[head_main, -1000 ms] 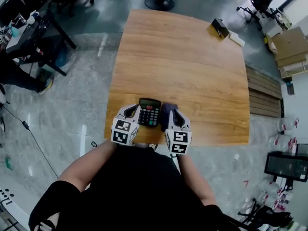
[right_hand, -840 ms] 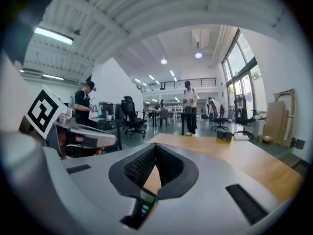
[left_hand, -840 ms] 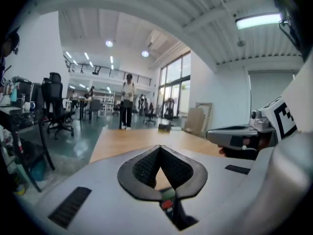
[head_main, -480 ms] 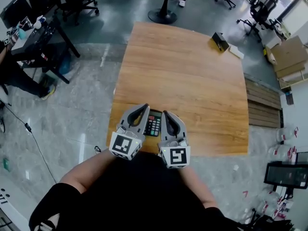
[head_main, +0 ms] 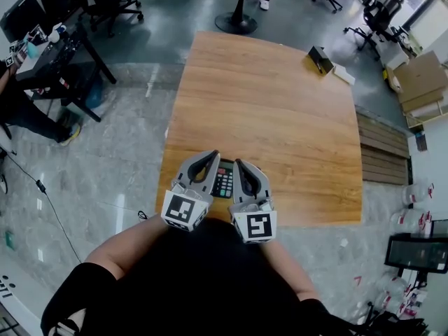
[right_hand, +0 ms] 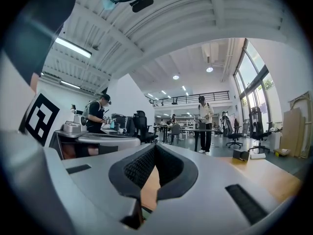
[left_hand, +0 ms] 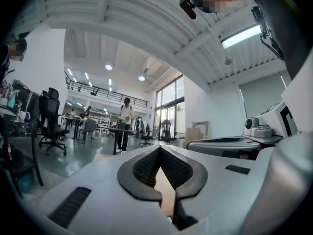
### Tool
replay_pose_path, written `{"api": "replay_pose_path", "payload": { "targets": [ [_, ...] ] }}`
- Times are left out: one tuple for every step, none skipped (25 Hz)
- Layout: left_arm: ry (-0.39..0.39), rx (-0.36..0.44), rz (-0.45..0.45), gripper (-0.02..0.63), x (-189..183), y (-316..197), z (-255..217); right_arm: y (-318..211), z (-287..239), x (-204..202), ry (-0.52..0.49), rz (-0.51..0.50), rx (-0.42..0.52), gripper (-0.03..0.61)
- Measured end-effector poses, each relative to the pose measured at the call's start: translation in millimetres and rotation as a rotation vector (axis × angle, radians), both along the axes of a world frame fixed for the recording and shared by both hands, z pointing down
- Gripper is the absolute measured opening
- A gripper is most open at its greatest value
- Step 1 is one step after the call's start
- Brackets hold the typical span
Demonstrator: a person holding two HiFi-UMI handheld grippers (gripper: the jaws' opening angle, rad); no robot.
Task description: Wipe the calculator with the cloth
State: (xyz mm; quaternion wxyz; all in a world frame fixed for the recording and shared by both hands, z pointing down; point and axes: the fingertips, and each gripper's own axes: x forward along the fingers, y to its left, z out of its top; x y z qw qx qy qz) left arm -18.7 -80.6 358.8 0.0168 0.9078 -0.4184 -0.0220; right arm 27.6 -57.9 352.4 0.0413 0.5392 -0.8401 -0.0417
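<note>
Both grippers have come up off the table since a second ago. Back then they lay low at the near edge, one on each side of the calculator, and they now hang above it and look larger in the head view.

From the head view I see the left gripper point(head_main: 212, 155) and the right gripper point(head_main: 239, 163) side by side, close together, pointing away from me over the near edge of the wooden table point(head_main: 280, 103). Their marker cubes sit nearest me, the left one point(head_main: 182, 211) and the right one point(head_main: 253, 227).

The calculator point(head_main: 223, 180) lies flat on the table near that edge. It shows in the gap between the two grippers, and its sides are covered by them.

I cannot find the cloth in any view now. A second ago a dark cloth showed at the right gripper, just right of the calculator.

In the left gripper view the jaw tips meet and nothing is caught between them. Only bare wood shows through the gap behind the tips. The right gripper view shows the same, with the tips together and nothing held.

Both gripper views look level across the room, where a person point(right_hand: 205, 121) stands at a far table. A small dark box point(head_main: 320, 40) rests on the far right corner of my table.
</note>
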Motion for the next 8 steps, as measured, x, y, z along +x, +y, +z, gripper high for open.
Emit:
{"api": "replay_pose_path", "payload": {
  "targets": [
    [0.006, -0.007, -0.004, 0.007, -0.2, -0.3, -0.7, 0.1, 0.1, 0.3, 0.001, 0.001, 0.000, 0.015],
    [0.008, -0.010, -0.005, 0.008, -0.3, -0.4, -0.9, 0.1, 0.2, 0.3, 0.001, 0.002, 0.000, 0.015],
    [0.004, -0.007, -0.003, 0.006, -0.5, -0.4, -0.4, -0.1, 0.2, 0.0, 0.002, 0.003, -0.001, 0.015],
    [0.000, -0.004, -0.001, 0.008, -0.7, -0.4, 0.8, -0.3, 0.1, -0.2, 0.001, 0.004, -0.002, 0.015],
    [-0.002, -0.003, -0.001, 0.008, -0.7, -0.6, 1.7, -0.6, -0.3, -0.2, 0.001, 0.005, -0.002, 0.015],
    [-0.004, -0.002, -0.002, 0.007, -0.6, -1.1, 2.1, -1.1, -1.0, 0.1, 0.001, 0.006, 0.000, 0.015],
    [-0.007, -0.001, -0.002, 0.007, -0.3, -1.6, 2.1, -1.5, -1.7, 0.5, 0.002, 0.007, 0.001, 0.015],
    [-0.010, 0.001, -0.003, 0.006, 0.1, -2.3, 1.8, -2.0, -2.4, 0.9, 0.002, 0.007, 0.003, 0.015]
  ]
}}
